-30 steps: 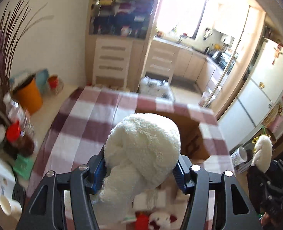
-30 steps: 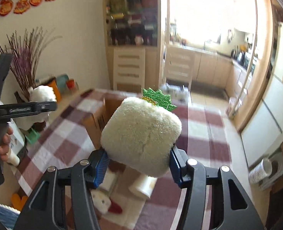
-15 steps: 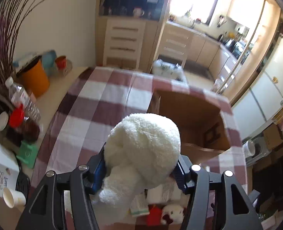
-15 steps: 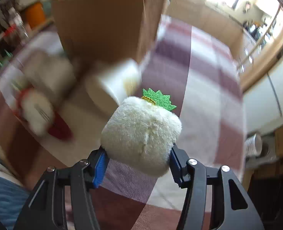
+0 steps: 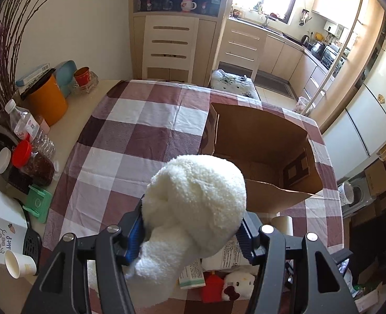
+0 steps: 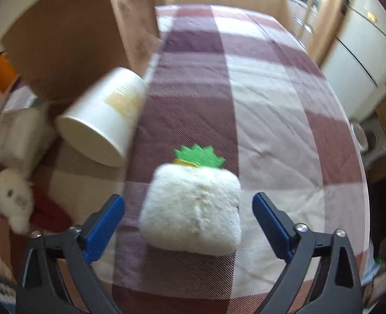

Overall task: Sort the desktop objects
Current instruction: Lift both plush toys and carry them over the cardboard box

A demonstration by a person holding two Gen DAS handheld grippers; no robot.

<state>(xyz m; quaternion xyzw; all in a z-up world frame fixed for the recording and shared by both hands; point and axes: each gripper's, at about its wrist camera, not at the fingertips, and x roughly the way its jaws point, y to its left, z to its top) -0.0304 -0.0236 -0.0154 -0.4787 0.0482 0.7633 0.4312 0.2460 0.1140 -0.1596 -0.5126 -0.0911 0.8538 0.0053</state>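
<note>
Off the cloth, along the wall side.
We note an orange bin (image 5: 46,102), a red cup (image 5: 82,76), a clear water bottle (image 5: 23,125), a red-lidded jar (image 5: 34,163) and a green clip (image 5: 38,205); dried branches (image 5: 7,47) rise behind; a white refrigerator (image 5: 362,125) stands far right.

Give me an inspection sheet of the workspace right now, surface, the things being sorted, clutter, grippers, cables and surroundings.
Surface: checked tablecloth, wrinkled.
Job's things: open cardboard box; white plush toy; square plush with green leaf lying on the cloth; paper cup on its side; cat plush.
Clutter: orange bin, bottles, green clip at table's edge.
Grippers: left gripper clamps the white plush toy; right gripper opening, pads clear of the square plush.
Cables: nothing seen.
Surroundings: kitchen, chairs.
</note>
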